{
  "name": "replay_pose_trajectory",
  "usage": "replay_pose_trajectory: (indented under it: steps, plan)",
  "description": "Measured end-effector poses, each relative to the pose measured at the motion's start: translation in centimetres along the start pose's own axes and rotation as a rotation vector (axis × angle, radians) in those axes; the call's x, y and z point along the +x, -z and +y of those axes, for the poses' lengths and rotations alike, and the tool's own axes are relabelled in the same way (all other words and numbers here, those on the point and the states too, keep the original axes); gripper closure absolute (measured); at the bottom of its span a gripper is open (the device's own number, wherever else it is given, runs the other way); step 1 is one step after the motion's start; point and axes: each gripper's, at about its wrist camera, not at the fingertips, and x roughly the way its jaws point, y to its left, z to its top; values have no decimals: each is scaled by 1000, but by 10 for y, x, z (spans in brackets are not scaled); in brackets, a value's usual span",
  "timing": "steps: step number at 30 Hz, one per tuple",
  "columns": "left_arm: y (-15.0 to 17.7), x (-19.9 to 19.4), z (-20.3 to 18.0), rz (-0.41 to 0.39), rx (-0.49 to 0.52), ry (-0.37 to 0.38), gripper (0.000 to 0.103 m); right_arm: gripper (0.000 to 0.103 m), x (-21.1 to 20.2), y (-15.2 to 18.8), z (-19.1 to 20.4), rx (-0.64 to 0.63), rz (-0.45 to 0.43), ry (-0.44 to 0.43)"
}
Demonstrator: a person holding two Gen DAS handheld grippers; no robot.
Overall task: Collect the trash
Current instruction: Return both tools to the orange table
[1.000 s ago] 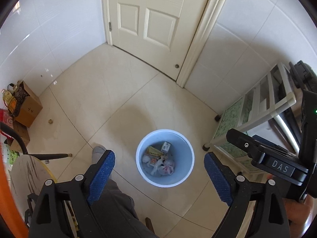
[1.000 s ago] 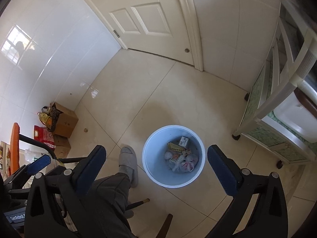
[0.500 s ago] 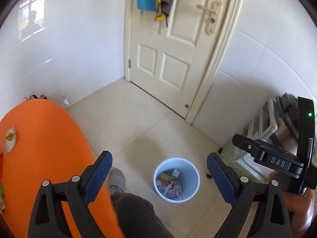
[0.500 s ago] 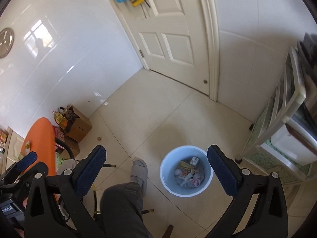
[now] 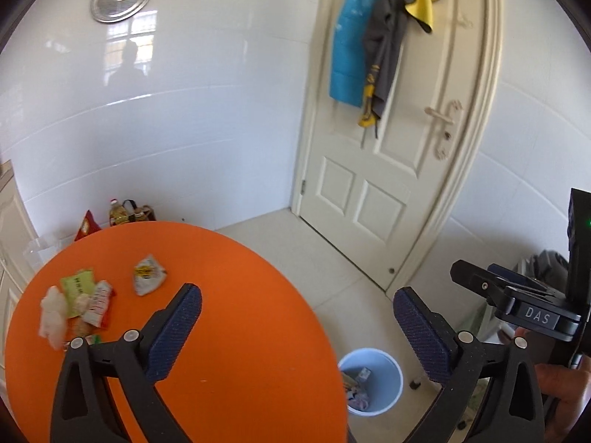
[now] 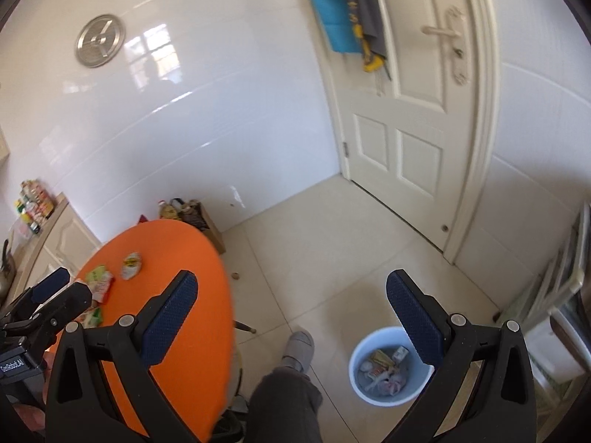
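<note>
A round orange table (image 5: 229, 317) carries loose trash at its far left: a crumpled white-and-yellow wrapper (image 5: 149, 275), a green packet (image 5: 78, 283), a red-and-white packet (image 5: 98, 304) and a white tissue wad (image 5: 53, 317). My left gripper (image 5: 297, 330) hovers above the table's near side. Its jaws are opening, and nothing is between them. The pale blue bin (image 5: 386, 367) stands on the floor below right and holds wrappers. My right gripper (image 6: 291, 319) hangs open and empty over the floor, between the table (image 6: 192, 295) and the bin (image 6: 369, 395).
A person's grey trouser leg and slipper (image 6: 301, 343) stand beside the bin. A white door (image 5: 388, 184) with hanging cloths is shut. A cardboard box (image 6: 212, 230) sits by the wall, a white rack (image 6: 569, 277) is at the right and a cabinet (image 6: 55, 236) stands behind the table.
Both views have risen and swung left, away from the bin. The orange table and its trash have come into sight. The bin now lies small at lower right.
</note>
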Motion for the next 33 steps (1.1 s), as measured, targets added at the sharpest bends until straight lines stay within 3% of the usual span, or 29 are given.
replay_pose_trajectory:
  steps: [10,19,28,33]
  plan:
    - [35,-118,46,-125,-101,-186,1,0,-9,-3,100,-151,-41,-175]
    - [87,-175,58,-172,-215,-332,1,0,-19,3,176,-292,-67,-289]
    - [114,-167,68,-119,-283,-382,1,0,-12,10,216,-373,-58,-334]
    - [105,-121,79,-23,-293,-363,1,0,15,17,230,-395,-1,-330]
